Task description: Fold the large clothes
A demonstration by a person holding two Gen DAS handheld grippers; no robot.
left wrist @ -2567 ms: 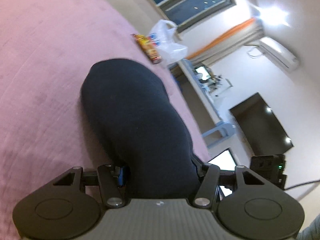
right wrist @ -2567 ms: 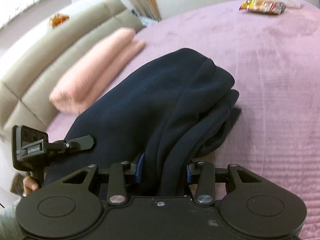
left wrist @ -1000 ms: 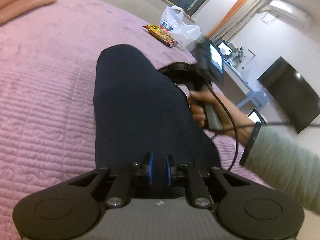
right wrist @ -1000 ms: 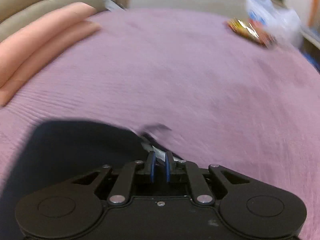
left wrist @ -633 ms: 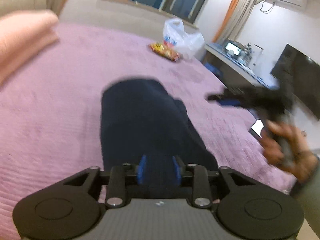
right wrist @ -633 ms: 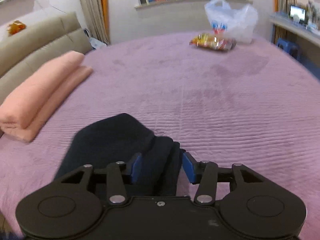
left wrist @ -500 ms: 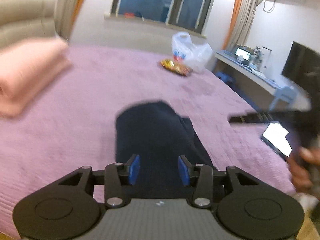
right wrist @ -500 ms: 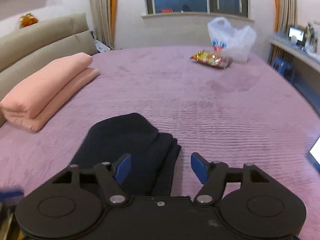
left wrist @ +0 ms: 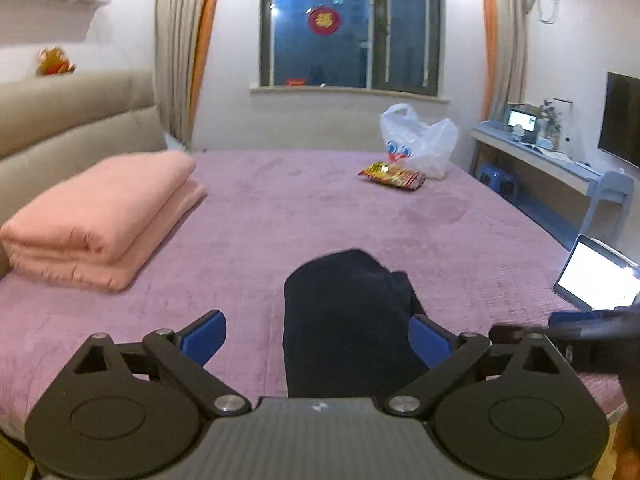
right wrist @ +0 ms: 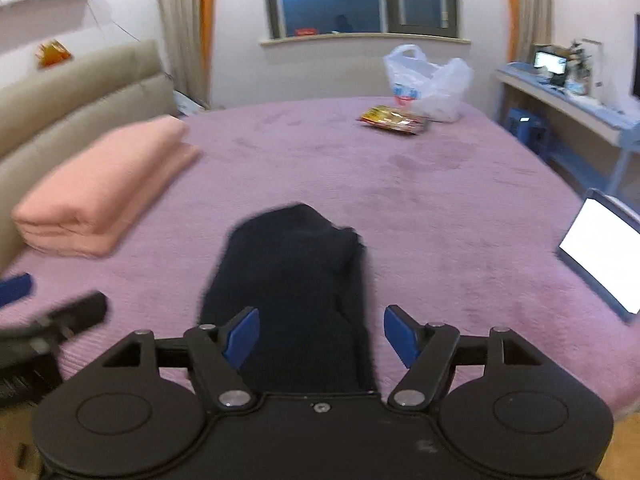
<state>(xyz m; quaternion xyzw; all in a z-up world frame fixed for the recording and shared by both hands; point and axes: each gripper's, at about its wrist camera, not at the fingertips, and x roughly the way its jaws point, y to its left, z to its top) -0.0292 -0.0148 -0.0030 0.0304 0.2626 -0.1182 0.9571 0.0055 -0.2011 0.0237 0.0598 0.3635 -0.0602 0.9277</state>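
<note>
garment [left wrist: 344, 312] folded, bed [left wrist: 280, 200] near edge, 6 o'clock | left gripper [left wrist: 320, 340] and right gripper [right wrist: 320, 336] fingers now released, lifted clear after clamping it | change: let go, fold looks finished

Night-dark window [left wrist: 352, 28] between orange-edged curtains [left wrist: 182, 52] — beige headboard [left wrist: 72, 120] left, blue desk [left wrist: 552, 160] right.

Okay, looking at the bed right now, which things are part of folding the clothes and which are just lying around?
Part of the job:
- dark navy garment, folded on the purple bedspread
- left gripper, open
- right gripper, open

Just lying about:
- folded pink blanket
- white plastic bag
- snack packet
- laptop
</note>
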